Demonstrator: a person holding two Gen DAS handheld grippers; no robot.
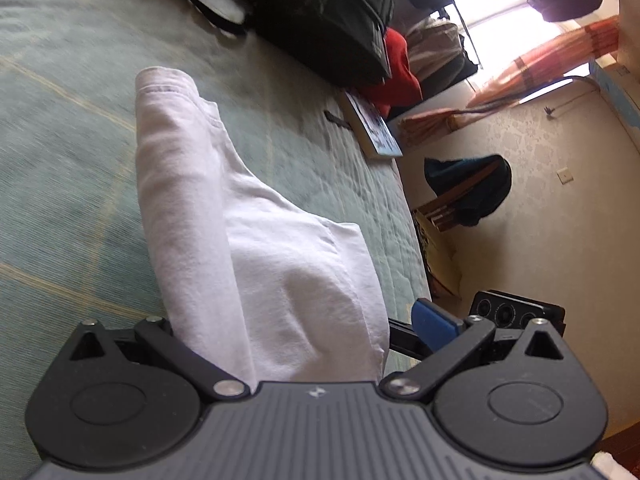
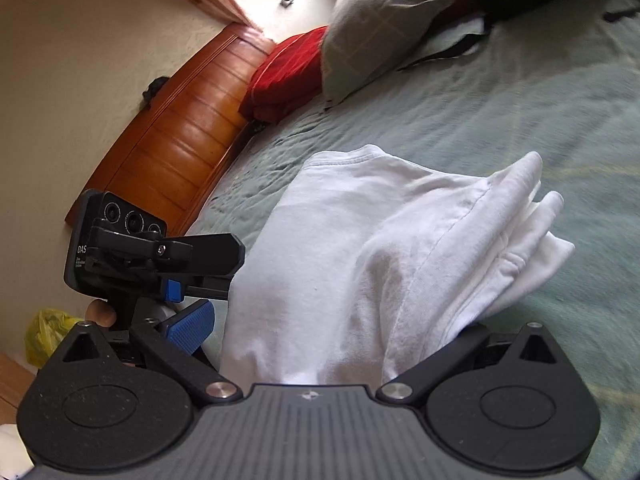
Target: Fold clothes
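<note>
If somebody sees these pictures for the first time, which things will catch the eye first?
The white garment comes first: it is bunched and partly folded on the green bedspread, filling the middle of both views and reaching right down to each gripper. Next come the red cushion beside the grey pillow at the wooden headboard.

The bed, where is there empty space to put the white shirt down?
Bare green bedspread lies open beside the white shirt, on the side away from the bed's edge. More shows between the shirt and the grey pillow. It is crowded by the black backpack, the book and the red cushion.
</note>
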